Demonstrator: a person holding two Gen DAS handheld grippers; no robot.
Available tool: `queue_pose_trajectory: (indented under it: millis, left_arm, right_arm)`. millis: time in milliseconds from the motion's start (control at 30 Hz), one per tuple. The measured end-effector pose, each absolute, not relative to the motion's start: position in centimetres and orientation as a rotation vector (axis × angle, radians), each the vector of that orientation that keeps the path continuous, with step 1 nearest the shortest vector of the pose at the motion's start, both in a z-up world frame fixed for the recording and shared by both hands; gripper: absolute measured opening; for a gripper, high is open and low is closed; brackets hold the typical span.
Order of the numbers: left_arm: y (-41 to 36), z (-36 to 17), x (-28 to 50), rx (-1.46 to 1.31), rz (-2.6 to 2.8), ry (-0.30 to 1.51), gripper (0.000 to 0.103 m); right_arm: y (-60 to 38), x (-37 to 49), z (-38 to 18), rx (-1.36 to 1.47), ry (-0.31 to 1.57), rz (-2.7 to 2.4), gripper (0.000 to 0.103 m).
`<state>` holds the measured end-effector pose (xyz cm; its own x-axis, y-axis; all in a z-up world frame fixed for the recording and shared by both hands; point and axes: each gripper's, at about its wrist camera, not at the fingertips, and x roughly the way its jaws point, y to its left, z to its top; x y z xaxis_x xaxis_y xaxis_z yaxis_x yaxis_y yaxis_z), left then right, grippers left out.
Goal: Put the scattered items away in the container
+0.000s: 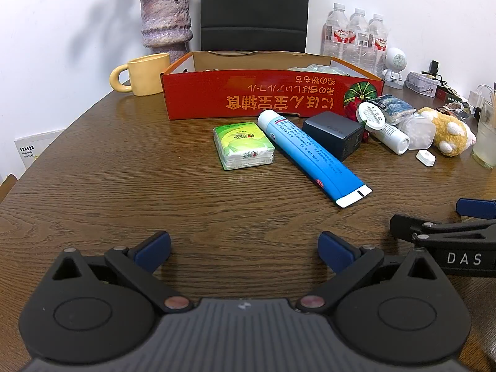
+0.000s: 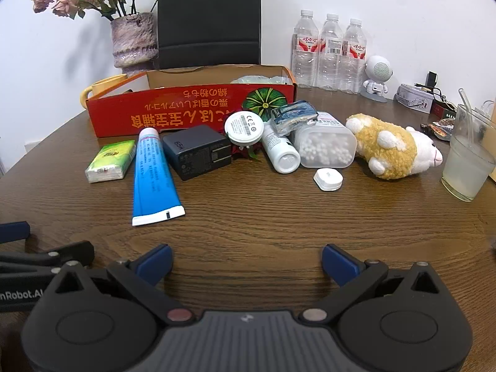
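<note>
A red cardboard box (image 1: 217, 99) (image 2: 130, 117) stands open at the back of the wooden table. In front of it lie a green tissue pack (image 1: 243, 145) (image 2: 111, 161), a blue tube (image 1: 313, 155) (image 2: 153, 173), a dark charger (image 1: 336, 133) (image 2: 197, 152), a white round disc (image 2: 245, 127), a white bottle (image 2: 280, 152), a clear tub of white beads (image 2: 325, 145), a small white clip (image 2: 328, 179) and a plush toy (image 2: 390, 145). My left gripper (image 1: 245, 249) is open and empty, well short of the tissue pack. My right gripper (image 2: 247, 262) is open and empty, short of the tube.
A yellow mug (image 1: 145, 74) and a vase (image 1: 166, 21) stand left of the box. Water bottles (image 2: 328, 52), a small robot figure (image 2: 376, 77) and a tin (image 2: 415, 97) are at the back right. A glass with a straw (image 2: 468, 164) stands at the right edge.
</note>
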<state>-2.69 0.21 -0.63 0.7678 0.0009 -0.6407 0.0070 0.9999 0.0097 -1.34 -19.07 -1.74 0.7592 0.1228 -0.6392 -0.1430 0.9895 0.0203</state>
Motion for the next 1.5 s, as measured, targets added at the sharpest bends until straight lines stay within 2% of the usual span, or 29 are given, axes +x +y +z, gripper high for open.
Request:
queue_pose_trajectory:
  millis: [1500]
  left_arm:
    - [0.86,-0.03,-2.01,-0.021,-0.015,0.667,0.103]
  right_arm:
    - [-19.04,-1.31,-1.76,-0.031,0.693,0.144,0.103]
